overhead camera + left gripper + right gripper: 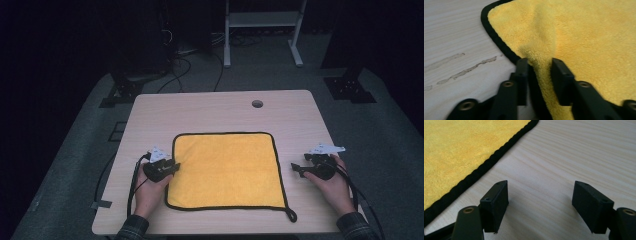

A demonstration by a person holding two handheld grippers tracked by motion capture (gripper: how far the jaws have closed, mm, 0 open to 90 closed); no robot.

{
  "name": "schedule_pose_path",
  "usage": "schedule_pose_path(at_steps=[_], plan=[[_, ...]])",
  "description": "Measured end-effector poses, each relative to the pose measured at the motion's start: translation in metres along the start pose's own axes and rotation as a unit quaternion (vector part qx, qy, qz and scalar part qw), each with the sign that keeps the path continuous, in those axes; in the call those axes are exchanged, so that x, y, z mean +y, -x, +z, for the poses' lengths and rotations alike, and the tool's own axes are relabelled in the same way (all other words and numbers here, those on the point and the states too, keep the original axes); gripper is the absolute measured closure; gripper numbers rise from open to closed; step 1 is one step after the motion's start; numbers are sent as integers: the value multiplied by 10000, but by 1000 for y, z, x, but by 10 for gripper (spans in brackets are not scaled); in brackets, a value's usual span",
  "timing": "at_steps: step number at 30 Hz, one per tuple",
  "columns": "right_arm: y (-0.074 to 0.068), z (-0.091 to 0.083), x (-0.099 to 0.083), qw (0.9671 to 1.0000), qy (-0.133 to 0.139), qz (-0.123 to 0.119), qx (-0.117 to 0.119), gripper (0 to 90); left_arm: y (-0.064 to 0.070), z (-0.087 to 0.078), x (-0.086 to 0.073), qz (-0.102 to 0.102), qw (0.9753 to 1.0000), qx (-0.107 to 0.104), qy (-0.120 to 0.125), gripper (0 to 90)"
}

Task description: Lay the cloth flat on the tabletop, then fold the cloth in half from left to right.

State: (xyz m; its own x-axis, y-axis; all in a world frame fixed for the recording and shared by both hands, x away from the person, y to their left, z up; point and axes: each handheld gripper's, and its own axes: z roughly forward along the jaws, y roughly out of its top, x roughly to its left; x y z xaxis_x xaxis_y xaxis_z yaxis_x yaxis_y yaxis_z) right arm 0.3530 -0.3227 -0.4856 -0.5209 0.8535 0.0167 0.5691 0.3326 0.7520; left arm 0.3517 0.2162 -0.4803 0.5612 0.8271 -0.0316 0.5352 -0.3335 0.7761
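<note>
Left gripper (537, 70) clenched on yellow cloth (227, 170) edge at 9 o'clock, right gripper (541, 200) released over bare table (574, 157) at 3 o'clock; cloth flat, fold not yet begun.

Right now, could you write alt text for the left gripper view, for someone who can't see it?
Two black fingers of the left gripper pinch a raised fold at the edge of a yellow cloth trimmed in black. The cloth lies on a pale wooden table that bears a few faint smears.
</note>
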Motion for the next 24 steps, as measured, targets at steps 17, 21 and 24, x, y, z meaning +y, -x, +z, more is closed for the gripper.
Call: schedule_pose_path(at_steps=[17, 21, 24], plan=[[0, 0, 0, 10000, 1, 10, 9, 276, -6, 2, 2, -447, 9984, -347, 47, 863], [0, 0, 0, 10000, 2, 21, 17, 276, -7, -1, 7, -466, 9980, -399, 164, 863], [0, 0, 0, 10000, 5, 26, 21, 276, -4, -3, 14, -486, 9968, -530, 341, 863]])
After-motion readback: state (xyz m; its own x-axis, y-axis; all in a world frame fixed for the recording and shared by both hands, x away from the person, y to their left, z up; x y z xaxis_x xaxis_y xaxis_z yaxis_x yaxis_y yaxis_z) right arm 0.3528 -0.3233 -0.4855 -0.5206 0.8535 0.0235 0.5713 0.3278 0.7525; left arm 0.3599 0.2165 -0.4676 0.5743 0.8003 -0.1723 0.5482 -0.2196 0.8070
